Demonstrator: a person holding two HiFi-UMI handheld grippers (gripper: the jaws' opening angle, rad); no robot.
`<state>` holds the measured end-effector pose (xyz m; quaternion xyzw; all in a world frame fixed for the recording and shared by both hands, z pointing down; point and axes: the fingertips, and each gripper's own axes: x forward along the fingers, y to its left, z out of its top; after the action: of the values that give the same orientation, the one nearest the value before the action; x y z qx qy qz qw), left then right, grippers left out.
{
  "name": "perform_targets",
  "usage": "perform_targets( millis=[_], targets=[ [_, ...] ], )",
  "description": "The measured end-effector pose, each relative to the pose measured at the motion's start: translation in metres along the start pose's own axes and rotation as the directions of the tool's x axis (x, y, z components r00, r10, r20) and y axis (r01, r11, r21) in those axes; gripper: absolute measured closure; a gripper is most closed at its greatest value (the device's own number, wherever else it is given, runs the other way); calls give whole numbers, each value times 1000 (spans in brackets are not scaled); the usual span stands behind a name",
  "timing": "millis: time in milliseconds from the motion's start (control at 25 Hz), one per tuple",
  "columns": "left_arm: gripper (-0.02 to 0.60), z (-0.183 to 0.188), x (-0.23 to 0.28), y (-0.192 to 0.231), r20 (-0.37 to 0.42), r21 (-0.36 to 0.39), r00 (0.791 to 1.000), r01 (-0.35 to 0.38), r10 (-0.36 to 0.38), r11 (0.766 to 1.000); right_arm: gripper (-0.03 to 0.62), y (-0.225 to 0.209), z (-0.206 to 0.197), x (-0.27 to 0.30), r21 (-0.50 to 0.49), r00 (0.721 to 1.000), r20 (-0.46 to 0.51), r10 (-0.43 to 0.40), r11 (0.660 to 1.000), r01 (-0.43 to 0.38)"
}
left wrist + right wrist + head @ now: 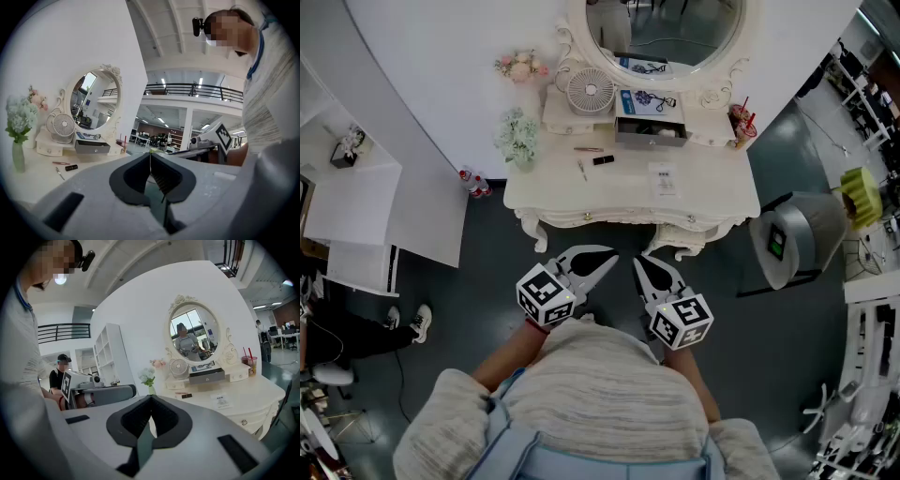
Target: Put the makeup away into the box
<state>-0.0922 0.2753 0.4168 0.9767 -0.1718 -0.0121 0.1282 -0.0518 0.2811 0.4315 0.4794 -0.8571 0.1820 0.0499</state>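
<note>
Left gripper (600,264) clenched on nothing, right gripper (641,268) clenched and empty, both short of the dressing table (712,202), makeup (603,160) lying before the box (651,132)

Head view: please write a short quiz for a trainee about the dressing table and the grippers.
1. True or false: the left gripper holds a makeup item.
2. In the head view, what stands directly left of the grey box? A) fan B) cup C) paper card
3. Fill in: the black tube lies on the ___.
Key: 1 false; 2 A; 3 table.
</note>
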Motion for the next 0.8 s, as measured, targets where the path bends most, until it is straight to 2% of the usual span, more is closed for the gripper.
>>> perform_targets(
  millis=[440,680,800],
  targets=[
    [566,1,-9,12,1,6,1000,2,-2,1000,586,6,3,13,-9,1000,5,-6,1000,6],
    [566,-1,-14,10,-8,14,1000,13,-13,1000,585,8,8,10,14,999,38,-28,1000,27],
    [566,-7,-13,12,-13,8,1000,15,-15,1000,583,4,1,9,13,999,23,-49,999,49]
  ],
)
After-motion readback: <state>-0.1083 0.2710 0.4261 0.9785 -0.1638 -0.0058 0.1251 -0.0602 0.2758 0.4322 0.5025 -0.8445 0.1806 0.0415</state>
